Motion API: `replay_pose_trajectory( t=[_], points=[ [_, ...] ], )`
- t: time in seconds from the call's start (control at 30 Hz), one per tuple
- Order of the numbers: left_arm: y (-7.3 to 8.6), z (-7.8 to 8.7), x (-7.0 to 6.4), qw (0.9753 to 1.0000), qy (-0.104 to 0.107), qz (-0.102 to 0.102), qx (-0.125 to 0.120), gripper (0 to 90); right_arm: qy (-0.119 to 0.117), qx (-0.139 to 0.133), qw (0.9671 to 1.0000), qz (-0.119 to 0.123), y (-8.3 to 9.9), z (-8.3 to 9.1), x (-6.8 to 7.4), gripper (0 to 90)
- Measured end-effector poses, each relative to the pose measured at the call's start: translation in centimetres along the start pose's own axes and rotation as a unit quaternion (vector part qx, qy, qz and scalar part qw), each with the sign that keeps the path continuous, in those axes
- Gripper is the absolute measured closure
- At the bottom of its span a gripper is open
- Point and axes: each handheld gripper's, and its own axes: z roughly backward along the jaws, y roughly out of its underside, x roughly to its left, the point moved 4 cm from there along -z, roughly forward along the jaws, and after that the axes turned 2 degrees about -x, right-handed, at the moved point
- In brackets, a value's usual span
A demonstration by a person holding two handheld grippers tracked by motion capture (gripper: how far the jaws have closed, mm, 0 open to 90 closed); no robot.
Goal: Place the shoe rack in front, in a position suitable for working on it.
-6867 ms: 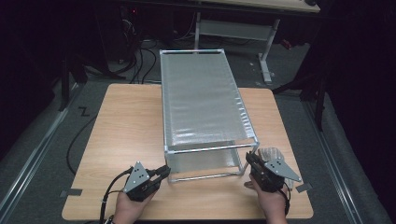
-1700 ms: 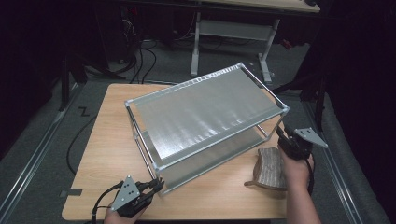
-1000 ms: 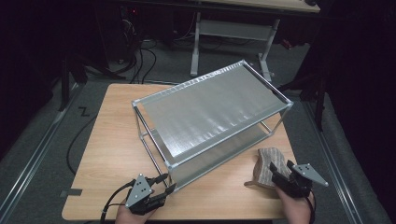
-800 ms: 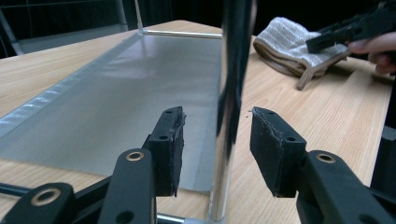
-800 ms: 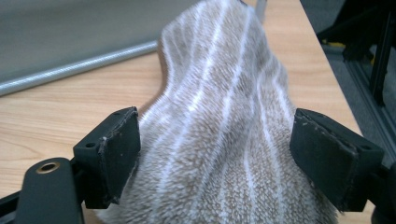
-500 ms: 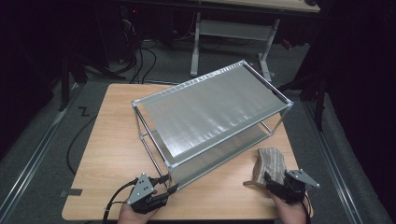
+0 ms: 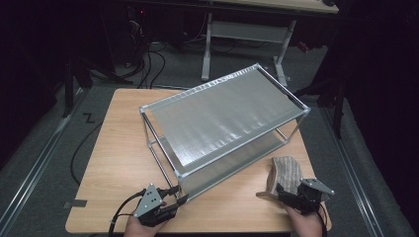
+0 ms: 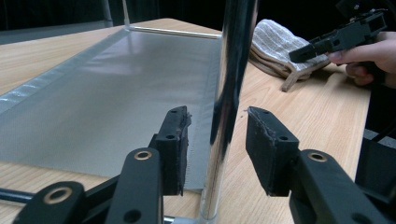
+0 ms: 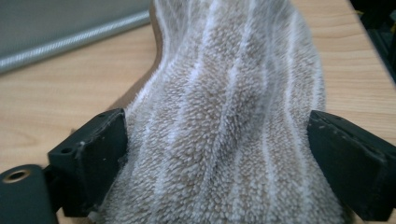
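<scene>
One wooden table (image 7: 113,148) stands in the high view, and on it sits one metal rack (image 7: 222,118) with two mesh shelves, an upper and a lower, and four upright corner posts. One folded towel (image 7: 285,174), brown with pale stripes, lies on the tabletop near the rack's corner. There are two handheld grippers: the left gripper (image 7: 179,197) and the right gripper (image 7: 282,191), each with two black jaws and one trailing cable. Two hands hold them, one each. Behind the table stands one further desk frame (image 7: 247,34) with two pale legs, and several dark cables lie on the floor.
</scene>
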Motion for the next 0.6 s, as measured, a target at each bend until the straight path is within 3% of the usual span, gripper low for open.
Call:
replay_pose_trajectory(
  t=[0.1,0.17,0.2,0.27,0.33,0.43,0.6],
  points=[
    [0.0,-0.2,-0.2,1.0,0.0,-0.006,0.0,59.3,0.002,0.002,0.9997,0.023,0.1,-0.1,0.4,19.6],
    [0.1,-0.2,-0.4,1.0,0.003,-0.003,0.004,59.3,0.006,-0.003,0.9995,0.032,0.1,-0.1,0.5,31.6],
    [0.1,-0.2,-0.4,1.0,0.002,-0.005,0.004,59.3,-0.001,-0.004,0.9991,0.042,0.1,0.0,0.7,42.3],
    [0.1,-0.1,-0.3,1.0,0.001,-0.005,0.004,59.4,-0.004,-0.004,0.9989,0.046,0.1,0.0,0.8,46.3],
    [0.1,-0.1,-0.1,1.0,-0.003,-0.006,0.001,59.4,-0.015,-0.001,0.998,0.061,0.0,0.0,1.3,58.3],
    [0.2,-0.1,-0.1,0.9999,-0.001,0.001,0.01,58.9,-0.028,-0.01,0.9972,0.068,0.0,-0.2,1.4,65.2],
    [0.2,0.0,-0.1,0.9999,-0.005,0.004,0.008,59.1,-0.04,-0.026,0.9964,0.07,-0.2,-0.2,1.6,67.4]
  ],
)
